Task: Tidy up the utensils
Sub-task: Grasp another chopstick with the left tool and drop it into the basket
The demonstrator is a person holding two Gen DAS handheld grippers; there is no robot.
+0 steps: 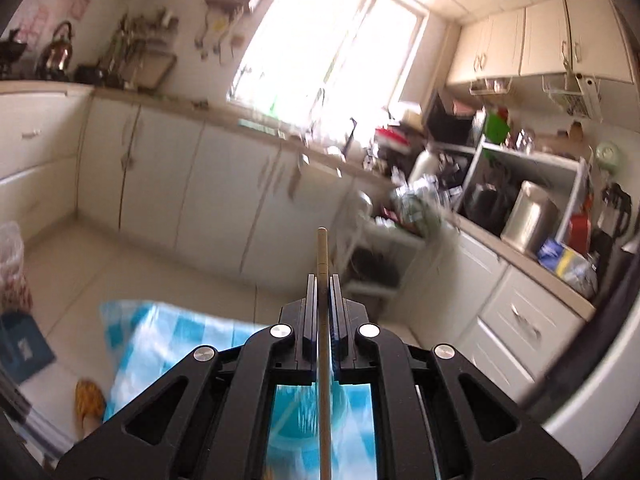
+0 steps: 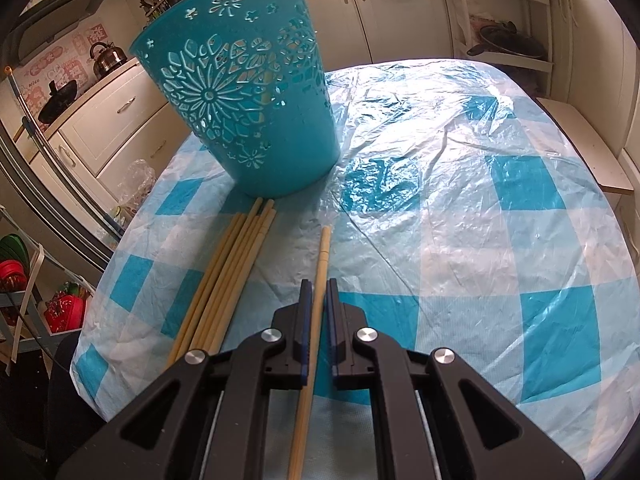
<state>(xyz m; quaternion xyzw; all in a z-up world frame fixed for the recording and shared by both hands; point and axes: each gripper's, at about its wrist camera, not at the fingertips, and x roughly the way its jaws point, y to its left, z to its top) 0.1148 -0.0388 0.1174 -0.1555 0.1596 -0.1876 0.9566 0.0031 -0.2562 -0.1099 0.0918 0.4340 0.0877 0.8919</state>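
Observation:
My left gripper [image 1: 322,280] is shut on a wooden chopstick [image 1: 322,252] and holds it high in the air, pointing out over the kitchen floor. In the right wrist view my right gripper [image 2: 319,286] sits low over the table with a single chopstick [image 2: 323,248] between its jaws; the jaws are close around it with a thin gap showing on each side. A bundle of several chopsticks [image 2: 236,256] lies on the table to the left of it. A teal cut-out basket [image 2: 244,92] stands upright just beyond the bundle.
The table wears a blue-and-white checked plastic cloth [image 2: 460,200], wrinkled at the middle. White cabinets [image 1: 168,168], a cluttered counter [image 1: 532,216] and a bright window [image 1: 332,48] surround the floor. A shelf rack [image 2: 508,28] stands behind the table.

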